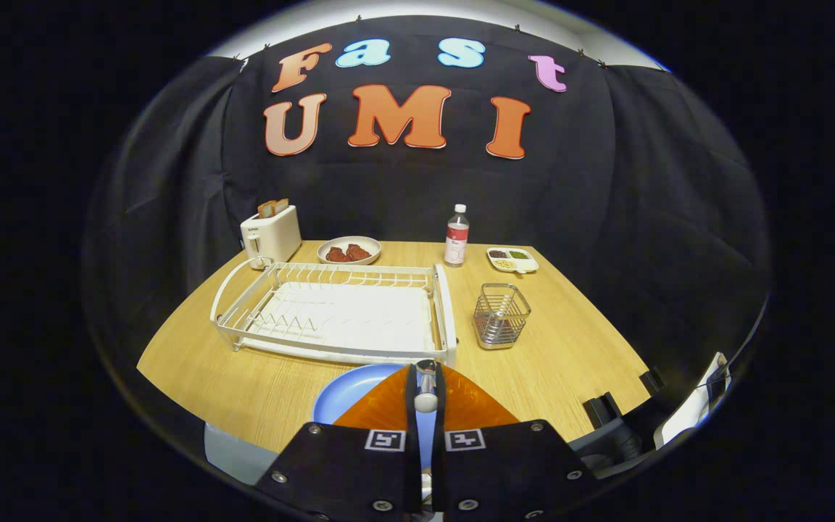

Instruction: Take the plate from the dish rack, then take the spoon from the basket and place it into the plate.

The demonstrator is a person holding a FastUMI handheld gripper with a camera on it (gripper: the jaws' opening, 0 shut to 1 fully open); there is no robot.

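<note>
Fingers [425, 395]: closed tight together, clamped on a spoon [425, 383] whose metal handle stands between them, above a blue plate.
Plate [349, 395]: flat on the worktop [243, 384], just under the fingers, close in front of the dish rack.
Dish rack [338, 312]: white wire frame on a white tray, beyond the plate.
Basket [501, 315]: wire mesh, right of the rack.
Far edge, left to right: toaster [270, 235] with bread slices; bowl [349, 250] of reddish food; bottle [457, 235], upright; small divided dish [512, 259].
</note>
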